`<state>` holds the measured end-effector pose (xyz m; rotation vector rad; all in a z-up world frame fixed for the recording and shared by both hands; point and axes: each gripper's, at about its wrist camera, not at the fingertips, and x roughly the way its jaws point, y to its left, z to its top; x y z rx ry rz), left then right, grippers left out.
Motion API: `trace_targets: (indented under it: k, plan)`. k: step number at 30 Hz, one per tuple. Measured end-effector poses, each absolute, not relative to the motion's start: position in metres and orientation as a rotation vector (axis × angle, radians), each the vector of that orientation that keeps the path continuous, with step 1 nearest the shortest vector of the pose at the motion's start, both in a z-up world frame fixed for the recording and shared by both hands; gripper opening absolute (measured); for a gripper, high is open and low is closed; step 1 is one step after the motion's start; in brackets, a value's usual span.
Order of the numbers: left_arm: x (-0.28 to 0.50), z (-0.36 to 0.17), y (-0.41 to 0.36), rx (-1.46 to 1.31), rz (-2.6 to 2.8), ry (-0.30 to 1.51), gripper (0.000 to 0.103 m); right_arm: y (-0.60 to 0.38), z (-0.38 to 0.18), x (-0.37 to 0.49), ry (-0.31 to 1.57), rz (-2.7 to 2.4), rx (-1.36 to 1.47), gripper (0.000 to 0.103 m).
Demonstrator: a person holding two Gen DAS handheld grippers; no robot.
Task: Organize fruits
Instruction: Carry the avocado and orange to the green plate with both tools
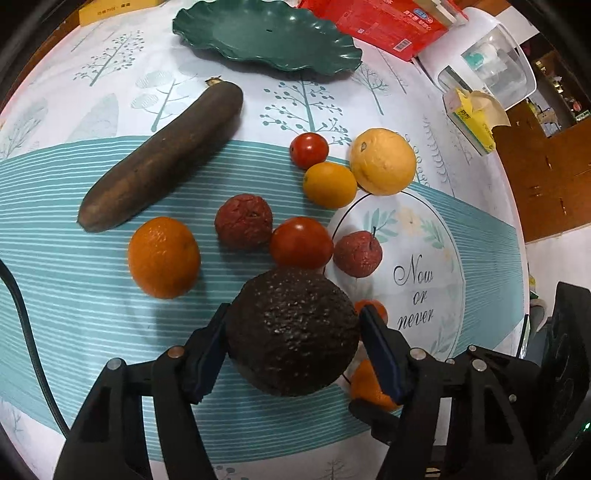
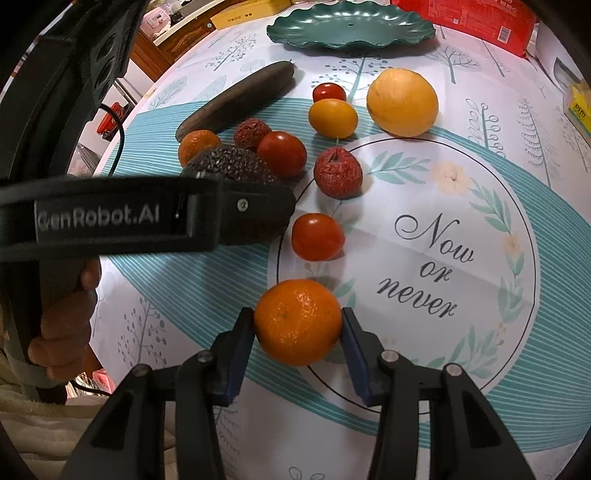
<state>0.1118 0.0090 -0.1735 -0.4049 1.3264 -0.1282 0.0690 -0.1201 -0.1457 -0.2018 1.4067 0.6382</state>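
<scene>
On the counter with the tree-print cloth (image 1: 110,74) we count three red tomatoes, three small oranges, two wrinkled red fruits and one large yellow citrus (image 1: 382,161). Our left claw (image 1: 291,343) grips the dark bumpy avocado (image 1: 291,332), just beside the nearest tomato (image 1: 301,242). Our right claw (image 2: 297,328) clamps one round orange mandarin (image 2: 297,321), nearer us than that avocado.

Your left gripper (image 2: 255,218) covers the lower half of the avocado (image 2: 229,162) in the right wrist view. In the left wrist view, the avocado (image 1: 291,332) and 1 blue pad (image 1: 380,354) hide most of the mandarin (image 1: 365,384). The green plate (image 1: 266,33) and red packet (image 1: 388,22) are cut off by the top edge.
</scene>
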Motion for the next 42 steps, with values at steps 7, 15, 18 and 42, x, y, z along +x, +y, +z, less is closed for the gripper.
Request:
trace_targets:
  k: [7, 15, 18, 42]
  plan:
    - [0.097, -0.155, 0.025, -0.41, -0.098, 1.313, 0.067, -0.13, -0.133, 0.069, 1.38, 0.609, -0.17, 0.045]
    - [0.086, -0.095, 0.04, -0.342, -0.088, 1.265, 0.067, -0.131, -0.079, 0.065, 1.274, 0.583, -0.165, 0.045]
    - [0.087, -0.06, 0.043, -0.285, -0.099, 1.212, 0.067, -0.128, -0.046, 0.072, 1.203, 0.564, -0.182, 0.045]
    - [0.313, 0.015, 0.089, -0.177, 0.094, 1.05, 0.067, -0.083, 0.041, 0.31, 0.945, 0.367, -0.155, 0.045]
